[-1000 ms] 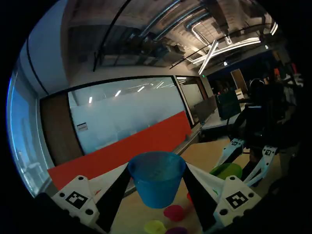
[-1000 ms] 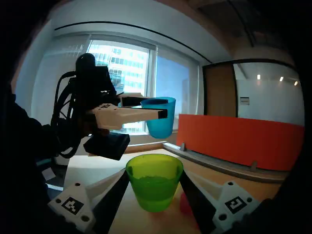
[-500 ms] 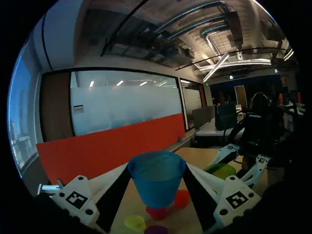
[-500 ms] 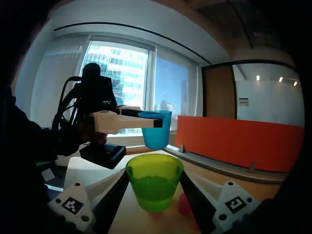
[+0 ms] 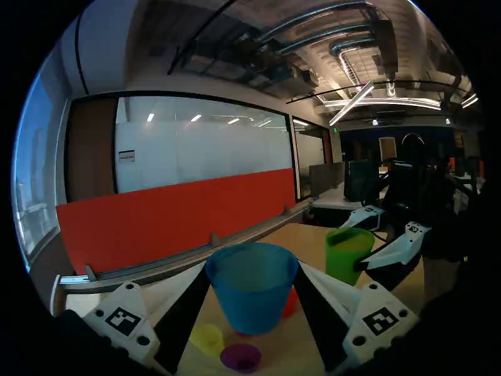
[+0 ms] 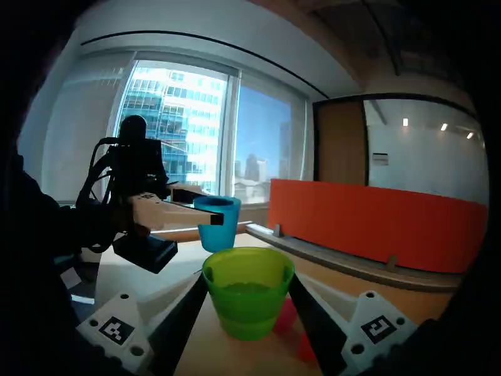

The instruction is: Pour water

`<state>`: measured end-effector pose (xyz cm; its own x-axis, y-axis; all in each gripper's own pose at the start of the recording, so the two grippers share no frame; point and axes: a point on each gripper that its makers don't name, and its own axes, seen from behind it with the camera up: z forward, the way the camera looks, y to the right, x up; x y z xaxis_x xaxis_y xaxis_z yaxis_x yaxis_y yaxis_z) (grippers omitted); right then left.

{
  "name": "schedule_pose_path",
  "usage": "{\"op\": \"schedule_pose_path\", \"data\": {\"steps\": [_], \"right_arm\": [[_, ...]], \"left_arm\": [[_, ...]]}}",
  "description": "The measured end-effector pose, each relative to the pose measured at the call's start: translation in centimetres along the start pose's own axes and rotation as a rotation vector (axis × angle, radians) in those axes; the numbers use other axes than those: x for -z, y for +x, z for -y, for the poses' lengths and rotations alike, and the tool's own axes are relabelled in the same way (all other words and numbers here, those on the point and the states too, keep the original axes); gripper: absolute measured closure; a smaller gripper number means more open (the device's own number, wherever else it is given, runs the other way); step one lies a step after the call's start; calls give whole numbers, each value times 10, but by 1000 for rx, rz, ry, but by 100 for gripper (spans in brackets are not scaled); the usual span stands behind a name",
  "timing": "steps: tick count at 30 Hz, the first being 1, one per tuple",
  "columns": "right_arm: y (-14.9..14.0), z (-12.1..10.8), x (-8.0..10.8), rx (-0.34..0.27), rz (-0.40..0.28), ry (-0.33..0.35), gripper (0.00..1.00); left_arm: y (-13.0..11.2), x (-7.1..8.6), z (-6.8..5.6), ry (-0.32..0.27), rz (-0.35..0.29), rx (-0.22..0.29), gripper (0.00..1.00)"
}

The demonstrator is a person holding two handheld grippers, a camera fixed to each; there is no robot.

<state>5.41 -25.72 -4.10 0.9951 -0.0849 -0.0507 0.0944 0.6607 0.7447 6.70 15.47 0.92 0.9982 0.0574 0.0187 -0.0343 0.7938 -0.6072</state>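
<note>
**Left claw (image 5: 252, 276) grips the blue cup (image 5: 252, 304), right claw (image 5: 352, 249) the green cup (image 5: 341, 257)**

Left gripper view: both fingers (image 5: 188, 304) press the upright blue cup. Right of the blue cup, the right claw clamps the green cup. Below the blue cup, a yellow cup (image 5: 206, 338), a purple cup (image 5: 240, 357) and a red cup (image 5: 290, 304) crowd the worktop (image 5: 294, 351).

Right gripper view: the green cup looks part-filled and is apart from the blue cup. Tipping before the rims meet would likely wet the worktop; bumping claws could jolt either cup.

An orange partition (image 5: 175, 213) backs the pale wooden tabletop (image 5: 304, 237). Tall windows (image 6: 175, 144) show sunlit towers; strip lights (image 5: 351, 103) hang under exposed ceiling pipes (image 5: 294, 34).
</note>
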Motion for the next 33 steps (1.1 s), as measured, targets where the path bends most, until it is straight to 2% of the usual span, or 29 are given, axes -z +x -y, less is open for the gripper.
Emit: {"op": "schedule_pose_path", "data": {"steps": [9, 15, 21, 33], "right_arm": [[-8, -19, 16, -8, 30, -39, 11], [-14, -27, 21, -14, 45, -54, 11], [-23, -28, 22, -24, 71, -43, 10], [-51, -29, 28, -39, 142, -16, 10]], "left_arm": [[-30, 6, -14, -29, 41, 12, 13], [-43, 6, -19, -43, 64, 7, 12], [-60, 8, -31, -74, 98, 8, 12], [-100, 9, -47, -114, 182, 5, 11]]}}
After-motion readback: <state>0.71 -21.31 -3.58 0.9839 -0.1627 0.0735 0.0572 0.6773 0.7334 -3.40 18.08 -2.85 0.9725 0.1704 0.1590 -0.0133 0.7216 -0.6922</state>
